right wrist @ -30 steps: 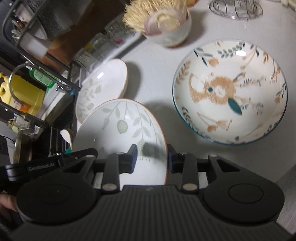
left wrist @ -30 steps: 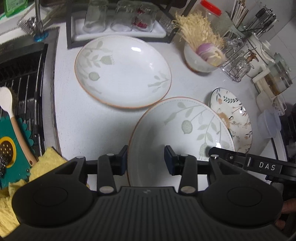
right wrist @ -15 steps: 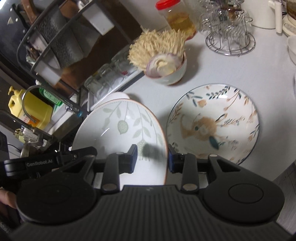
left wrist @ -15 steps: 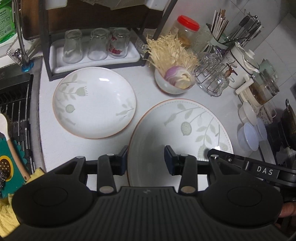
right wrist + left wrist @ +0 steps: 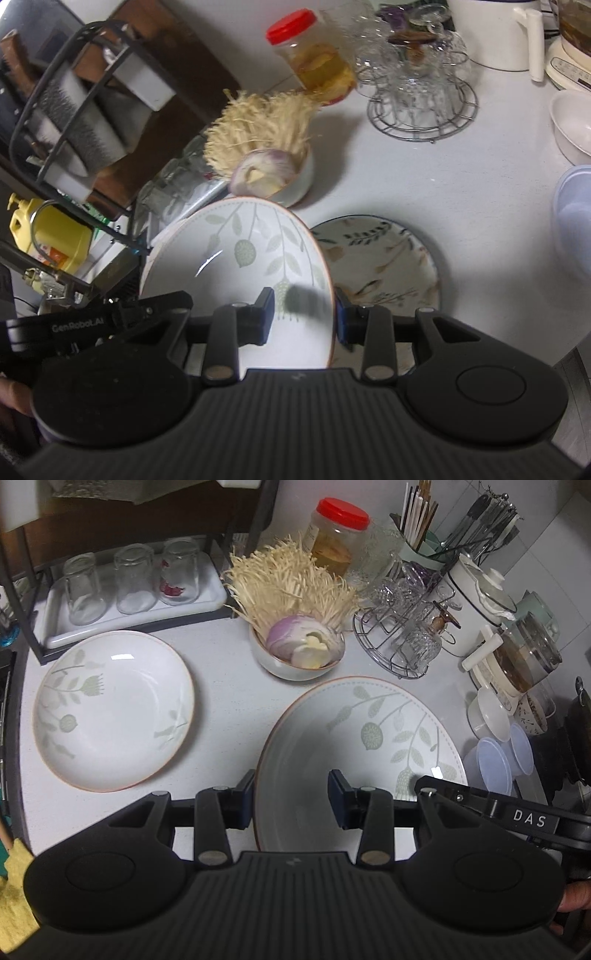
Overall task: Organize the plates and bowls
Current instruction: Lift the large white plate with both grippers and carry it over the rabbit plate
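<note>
On a crowded white kitchen counter (image 5: pixel 229 686), two hand-held grippers carry a leaf-patterned plate (image 5: pixel 354 746) between them, held up off the surface: the left gripper (image 5: pixel 291 797) straddles its left rim, the right gripper (image 5: pixel 300 316) its right rim, each with one finger above the plate and one below, grasping the edge. A matching leaf-patterned plate (image 5: pixel 114 716) lies flat on the counter to the left, just in front of a white tray (image 5: pixel 133 616) of upturned glasses (image 5: pixel 133 579). Behind the carried plate stands a small bowl (image 5: pixel 295 664) holding pale enoki mushrooms and a cut purple onion, with a red-lidded jar (image 5: pixel 338 541) behind it and a wire rack of glassware (image 5: pixel 402 642) to its right. In the right wrist view a floral plate (image 5: pixel 388 258) rests on the counter, partly hidden behind the lifted plate's rim. Clear plastic tubs (image 5: pixel 498 757) and a white pot (image 5: pixel 476 602) crowd the far right. Compared with a second ago, the cameras sit higher and farther back: the plate on the counter appears smaller and farther left, the floral plate no longer shows in the left wrist view, and in the right wrist view it has gone from filling the frame to a smaller, half-covered disc.
</note>
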The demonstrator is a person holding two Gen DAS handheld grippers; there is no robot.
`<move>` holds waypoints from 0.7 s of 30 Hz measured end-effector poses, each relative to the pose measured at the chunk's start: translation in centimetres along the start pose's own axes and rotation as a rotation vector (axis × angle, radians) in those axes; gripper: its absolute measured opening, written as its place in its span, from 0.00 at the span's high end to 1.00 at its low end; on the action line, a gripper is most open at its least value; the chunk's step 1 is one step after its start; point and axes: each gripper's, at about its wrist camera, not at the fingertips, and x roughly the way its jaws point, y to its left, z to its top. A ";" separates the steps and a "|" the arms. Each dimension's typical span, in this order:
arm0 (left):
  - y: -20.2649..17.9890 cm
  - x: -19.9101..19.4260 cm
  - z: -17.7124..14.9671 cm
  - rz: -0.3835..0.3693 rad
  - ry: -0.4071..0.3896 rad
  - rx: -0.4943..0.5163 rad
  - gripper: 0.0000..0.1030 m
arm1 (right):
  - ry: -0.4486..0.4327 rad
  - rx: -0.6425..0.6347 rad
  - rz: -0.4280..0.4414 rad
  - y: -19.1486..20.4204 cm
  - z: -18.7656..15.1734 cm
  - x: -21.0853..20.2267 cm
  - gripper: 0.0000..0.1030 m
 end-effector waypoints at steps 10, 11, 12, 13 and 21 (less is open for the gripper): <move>-1.4 5.0 1.0 0.061 0.089 0.011 0.56 | 0.067 0.018 -0.017 -3.0 1.6 2.5 0.65; -1.5 5.5 1.1 0.068 0.098 0.019 0.56 | 0.072 0.022 -0.019 -3.3 1.6 2.8 0.65; -1.6 5.9 1.2 0.076 0.109 0.025 0.56 | 0.078 0.024 -0.022 -3.5 1.6 3.1 0.65; -1.7 6.3 1.3 0.080 0.116 0.031 0.56 | 0.084 0.025 -0.027 -3.7 1.6 3.4 0.65; -1.8 8.9 1.2 0.110 0.156 0.019 0.56 | 0.103 0.041 -0.053 -4.9 1.8 4.9 0.65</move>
